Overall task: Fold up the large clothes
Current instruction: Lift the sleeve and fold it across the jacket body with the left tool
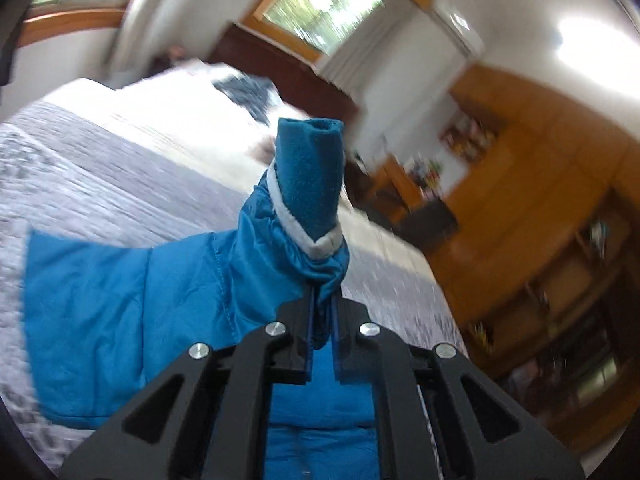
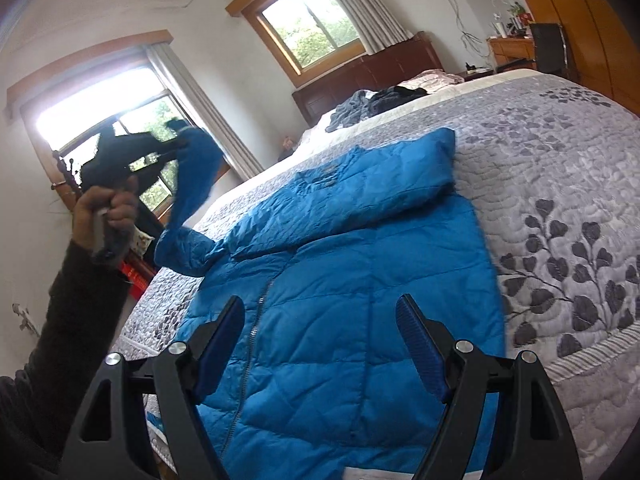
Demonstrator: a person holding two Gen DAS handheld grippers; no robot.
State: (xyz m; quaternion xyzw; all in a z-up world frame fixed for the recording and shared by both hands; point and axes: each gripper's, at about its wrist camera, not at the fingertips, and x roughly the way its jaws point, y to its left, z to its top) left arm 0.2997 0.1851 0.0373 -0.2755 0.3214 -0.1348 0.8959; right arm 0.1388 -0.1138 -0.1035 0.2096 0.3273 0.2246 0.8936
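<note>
Bed [image 2: 560, 160] | left gripper [image 1: 322, 304] clamps jacket [image 2: 340, 300] cuff [image 1: 310, 184] | right gripper [image 2: 320, 344] apart above jacket

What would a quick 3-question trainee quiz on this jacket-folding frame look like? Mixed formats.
1. True or false: the right gripper is clamped on the blue jacket.
2. Which part of the jacket does the left gripper hold? A) hem B) sleeve near the cuff C) collar
3. Fill in: the jacket body lies on a ___ with a grey leaf-patterned quilt.

Key: 1 false, its jaws are open above the jacket; 2 B; 3 bed.
</note>
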